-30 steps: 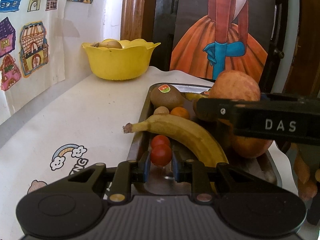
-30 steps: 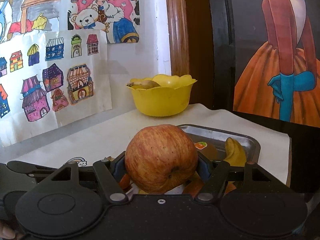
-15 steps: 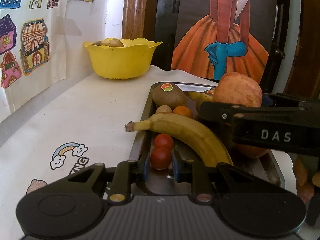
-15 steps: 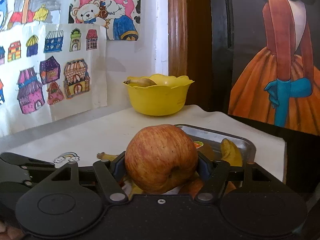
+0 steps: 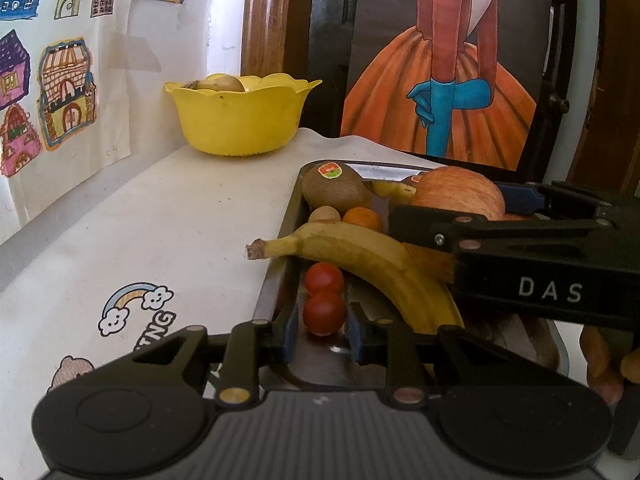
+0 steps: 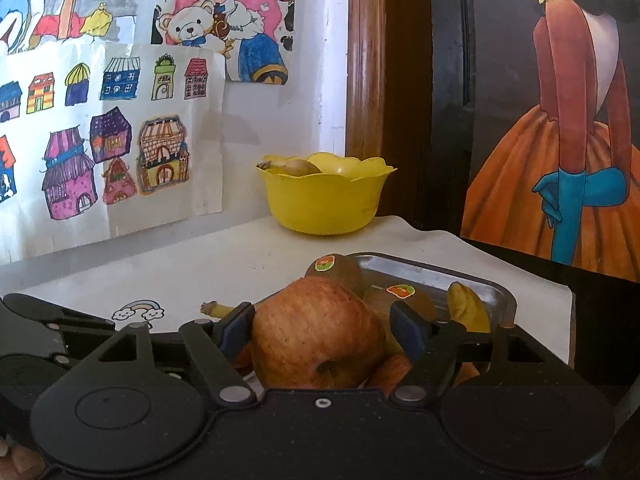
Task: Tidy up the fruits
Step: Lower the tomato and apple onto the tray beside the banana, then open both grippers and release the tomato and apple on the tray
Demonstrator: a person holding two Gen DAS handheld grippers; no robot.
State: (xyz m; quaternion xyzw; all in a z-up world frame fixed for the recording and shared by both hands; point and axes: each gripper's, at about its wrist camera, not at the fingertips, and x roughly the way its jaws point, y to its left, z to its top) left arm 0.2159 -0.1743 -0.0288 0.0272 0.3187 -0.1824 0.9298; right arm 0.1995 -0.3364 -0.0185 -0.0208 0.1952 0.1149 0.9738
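two kiwis (image 6: 336, 270), two tomatoes (image 5: 324, 312), one apple (image 6: 316, 344)

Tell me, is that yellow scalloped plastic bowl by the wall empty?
Not empty. Something pale yellow-brown, perhaps a banana, pokes above the yellow scalloped plastic bowl's rim in both views. How much else is inside cannot be told.

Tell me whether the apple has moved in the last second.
Yes. In the left wrist view the apple has sunk against the stickered kiwi, which stayed put.

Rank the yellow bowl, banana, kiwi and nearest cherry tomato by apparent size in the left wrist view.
1. yellow bowl and banana: similar extent, and the banana is nearer, so unranked.
2. kiwi
3. cherry tomato
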